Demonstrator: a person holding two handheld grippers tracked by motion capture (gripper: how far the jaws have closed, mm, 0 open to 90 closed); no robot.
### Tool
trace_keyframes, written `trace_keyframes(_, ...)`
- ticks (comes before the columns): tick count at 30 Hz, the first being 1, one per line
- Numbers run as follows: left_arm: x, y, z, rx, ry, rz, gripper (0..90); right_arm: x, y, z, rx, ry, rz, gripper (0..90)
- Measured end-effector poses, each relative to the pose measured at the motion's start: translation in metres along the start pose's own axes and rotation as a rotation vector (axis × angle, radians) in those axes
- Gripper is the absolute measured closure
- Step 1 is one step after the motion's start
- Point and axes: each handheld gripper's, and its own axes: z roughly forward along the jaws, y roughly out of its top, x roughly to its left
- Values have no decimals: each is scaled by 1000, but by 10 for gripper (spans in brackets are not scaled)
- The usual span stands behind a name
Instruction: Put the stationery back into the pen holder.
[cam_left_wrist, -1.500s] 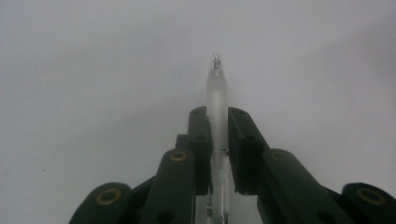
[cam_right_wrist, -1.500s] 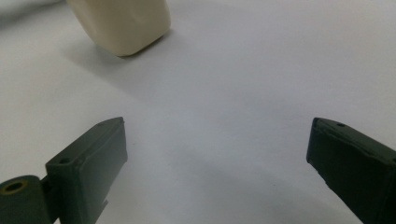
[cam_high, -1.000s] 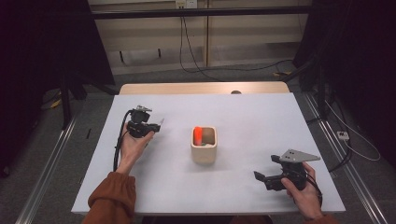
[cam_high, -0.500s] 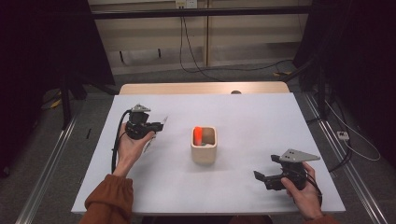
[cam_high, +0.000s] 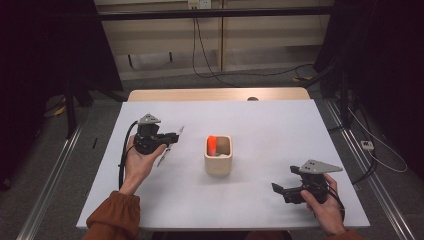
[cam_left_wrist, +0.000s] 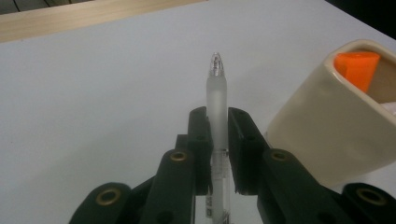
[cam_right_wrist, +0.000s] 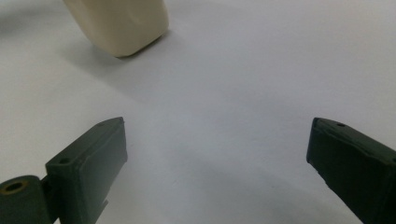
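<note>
My left gripper is shut on a clear frosted pen, which stands up between its jaws with the tip pointing away. It hovers above the white table, left of a cream square cup that holds an orange item. Near the front right corner my right gripper rests low with its jaws wide open and nothing between them; the cup's base lies ahead of it.
The white table has a wooden strip along its far edge. Cables trail on the floor beyond it, and metal rails run along both sides of the table.
My left gripper has risen and shifted right toward the cup, still carrying the pen. The right gripper has stayed where it was.
</note>
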Motion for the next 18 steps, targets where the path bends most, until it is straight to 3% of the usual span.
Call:
trace_keyframes(10,-11,-5,-12,-57,-21,21,804,0,0,0,3,0,-1,53)
trace_keyframes(18,-23,-6,-19,-103,-41,71,803,0,0,0,1,1,3,53)
